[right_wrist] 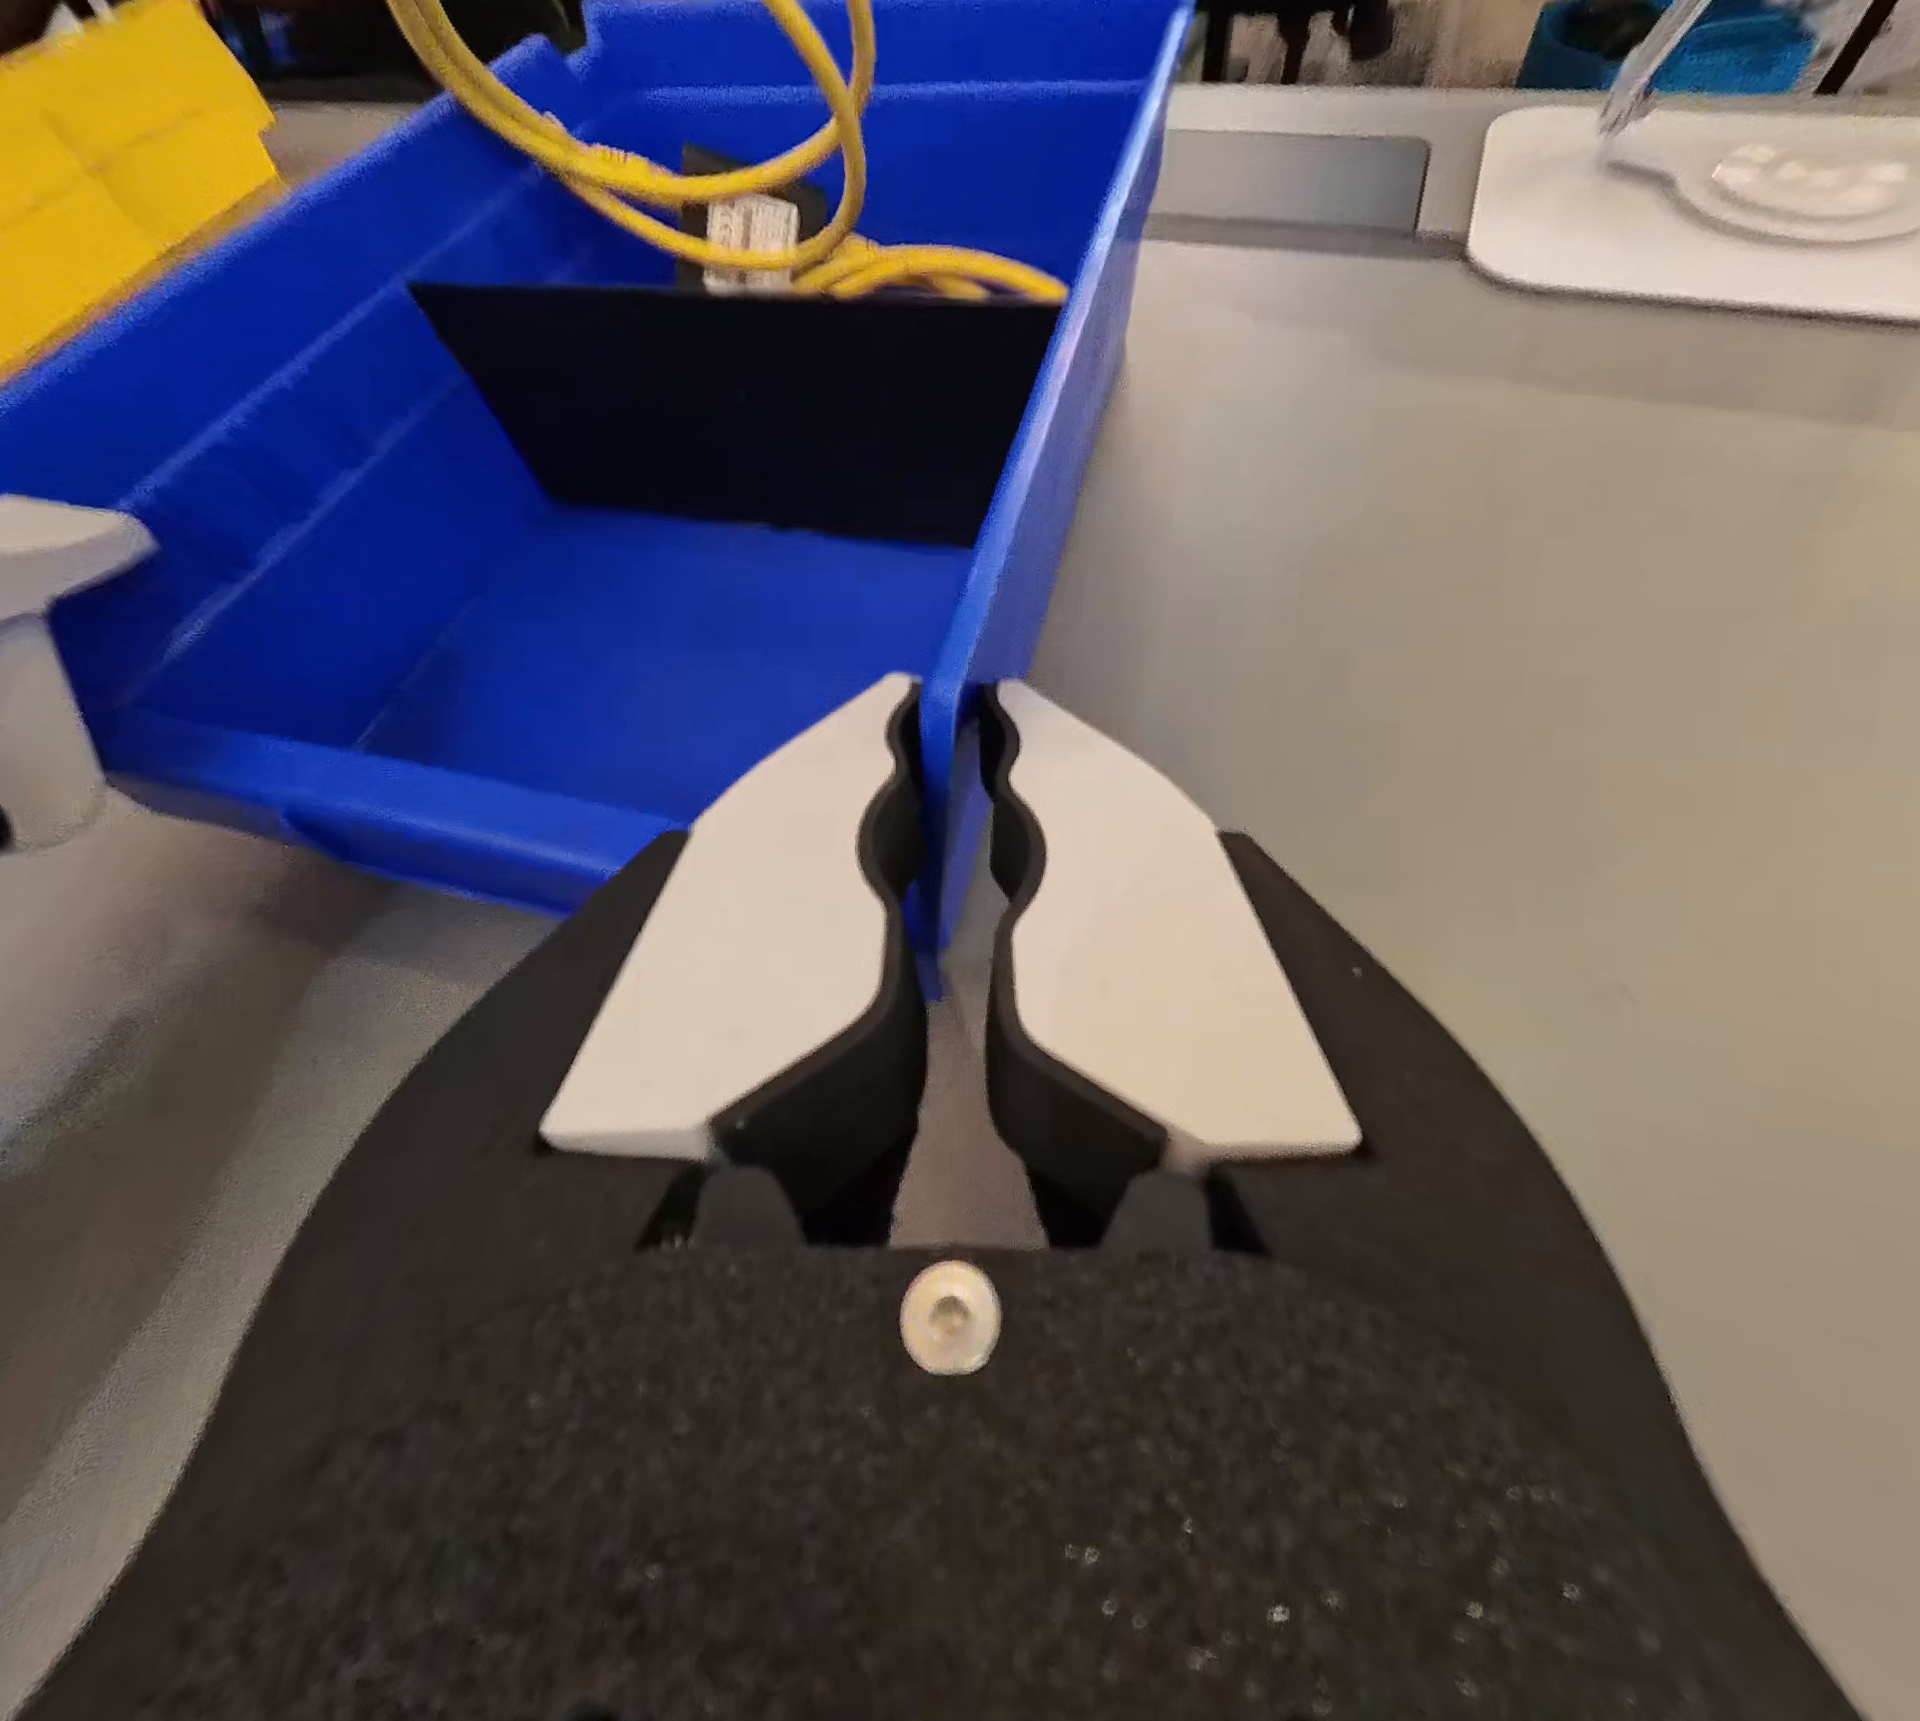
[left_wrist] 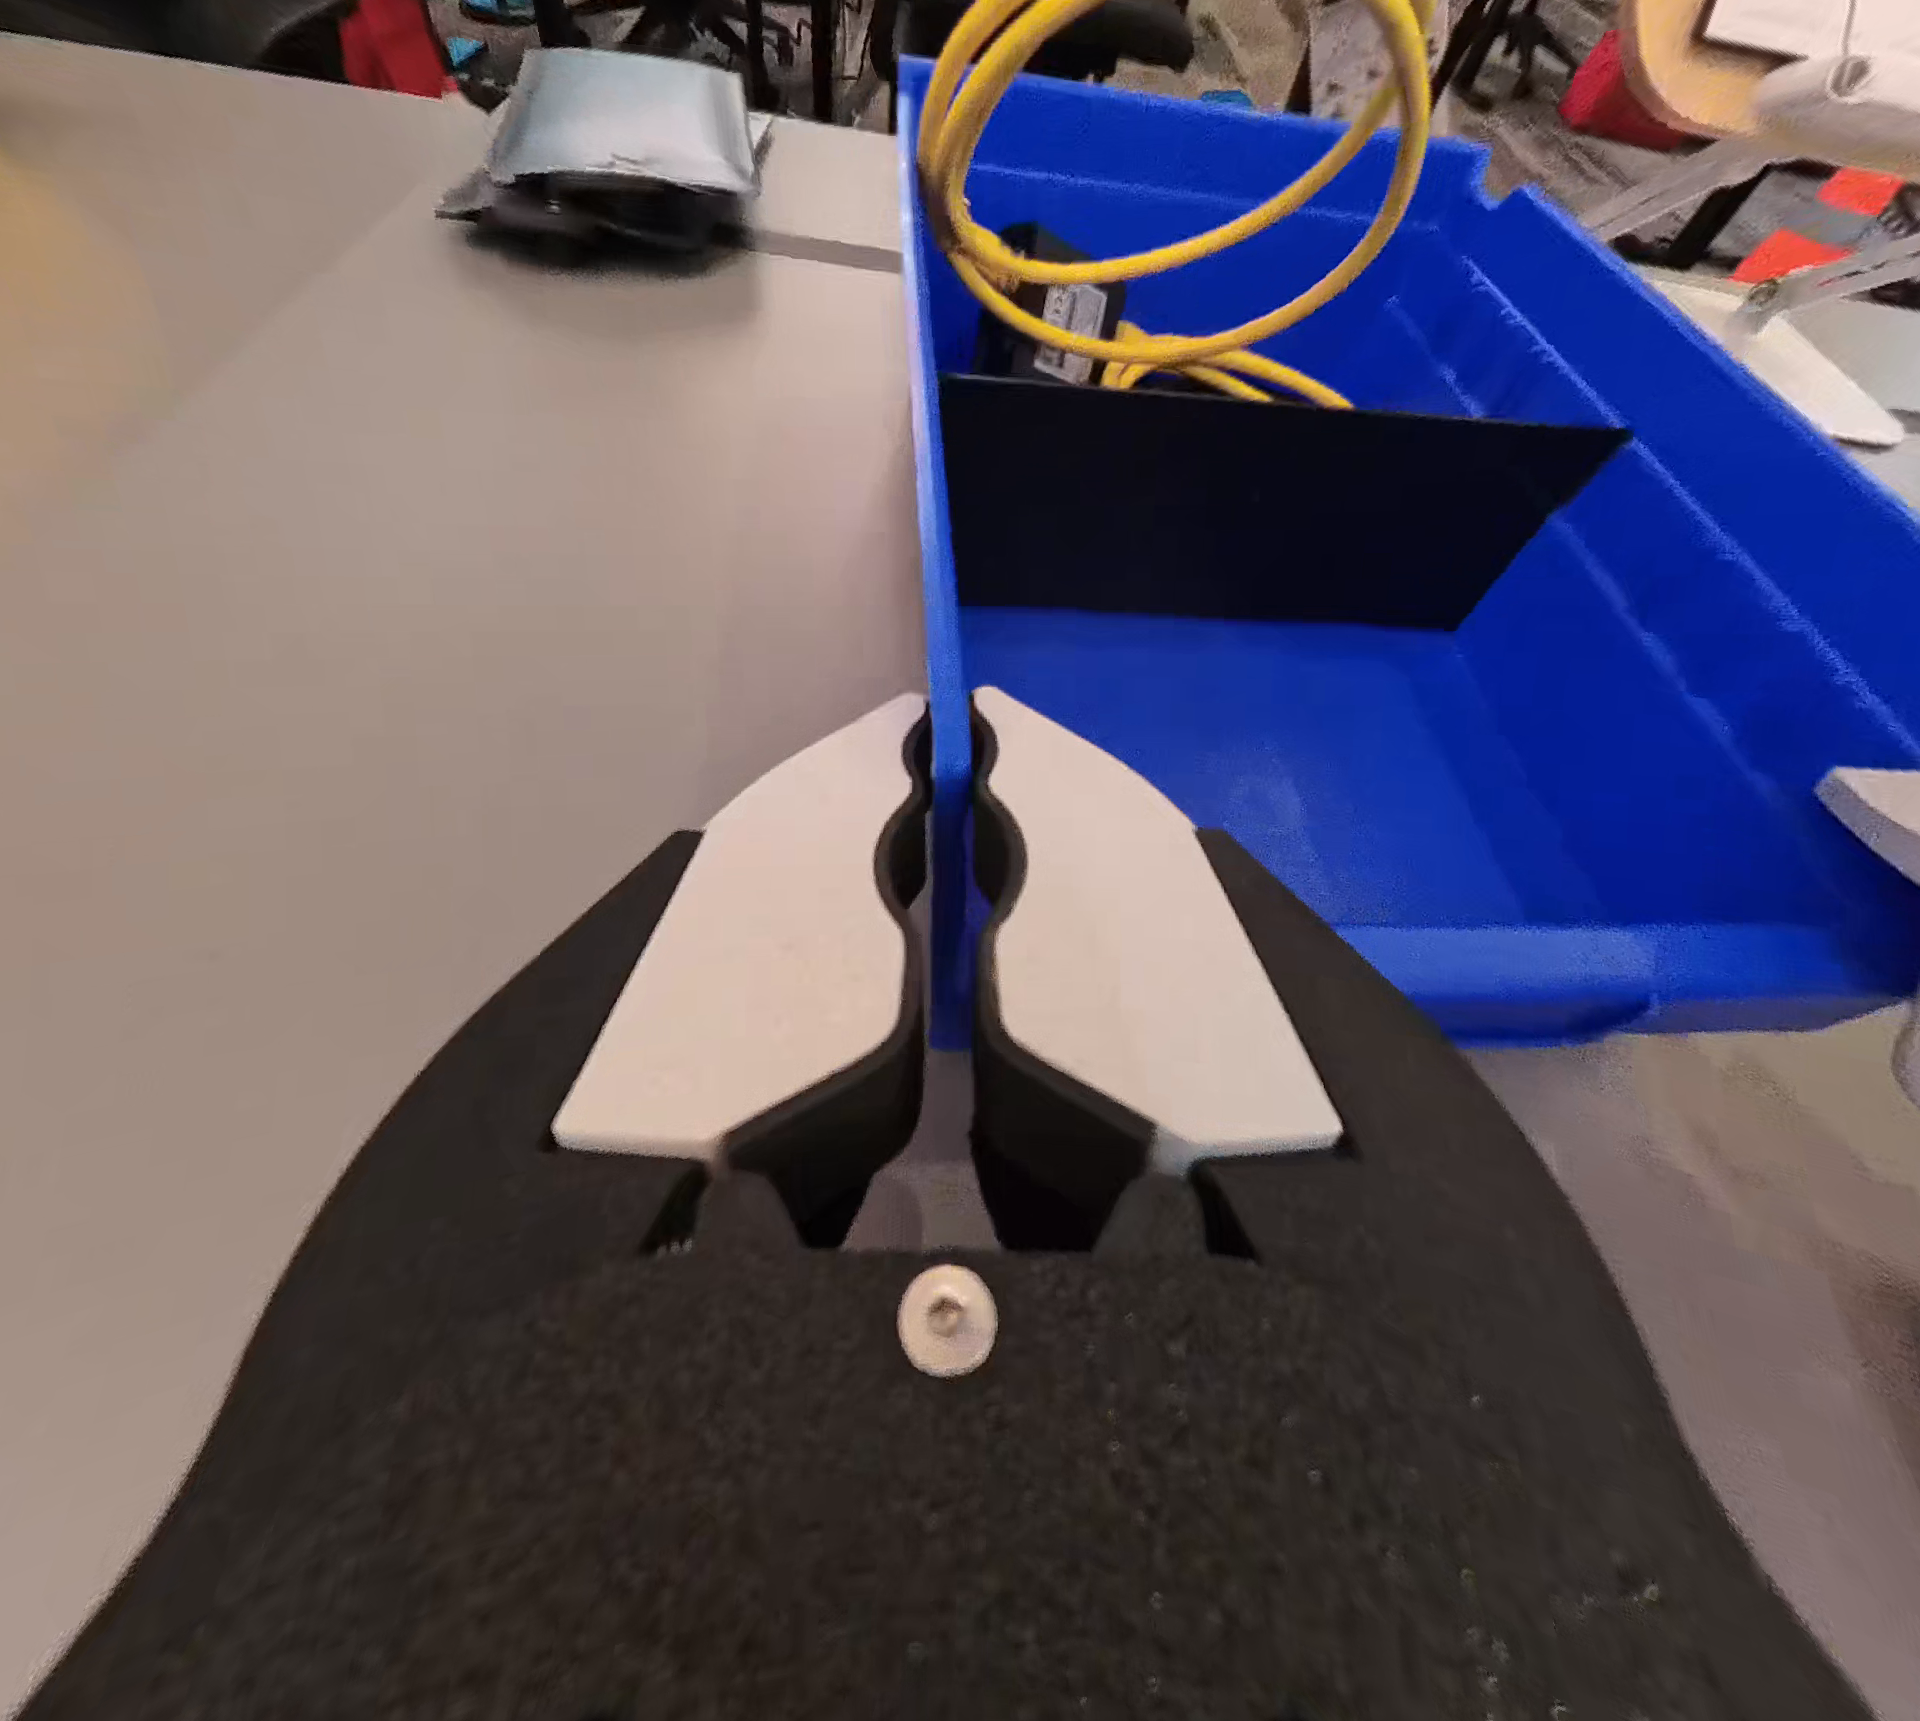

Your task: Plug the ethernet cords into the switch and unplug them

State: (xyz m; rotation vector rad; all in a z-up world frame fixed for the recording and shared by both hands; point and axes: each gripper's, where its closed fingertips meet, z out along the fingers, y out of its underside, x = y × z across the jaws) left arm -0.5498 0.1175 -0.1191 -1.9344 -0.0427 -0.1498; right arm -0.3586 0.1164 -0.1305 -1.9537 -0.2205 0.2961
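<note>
Looping up out of the far section of a blue bin [left_wrist: 1714,466], the yellow ethernet cords [left_wrist: 1174,113] rise in a bundle of coils, their plugs tied together near the top edge of the left wrist view; their lower ends drop down beside a small black box, the switch [left_wrist: 1049,300], which lies on the bin floor behind a dark divider [left_wrist: 1247,518]; whether any plug is seated in the switch is hard to make out, since the divider hides most of it and the picture is soft there; the near section of the bin, on this side of the divider, holds nothing but its blue floor; the left gripper [left_wrist: 951,715] is closed narrowly on the bin's left side wall, one pad on each face of the thin blue edge; the right gripper [right_wrist: 956,705] straddles the opposite side wall in the same way, its jaws nearly closed around the rim, the inner pad against the wall while a sliver of space seems to show at the outer pad; the bin sits on a pale grey table [left_wrist: 416,632]; on that table, beyond the bin to the left, lies a grey pouch [left_wrist: 623,144]; a yellow bin [right_wrist: 114,154] stands just beside the blue one in the right wrist view, and a white stand base [right_wrist: 1704,217] rests on the table further right; office chairs and desk legs fill the background.
</note>
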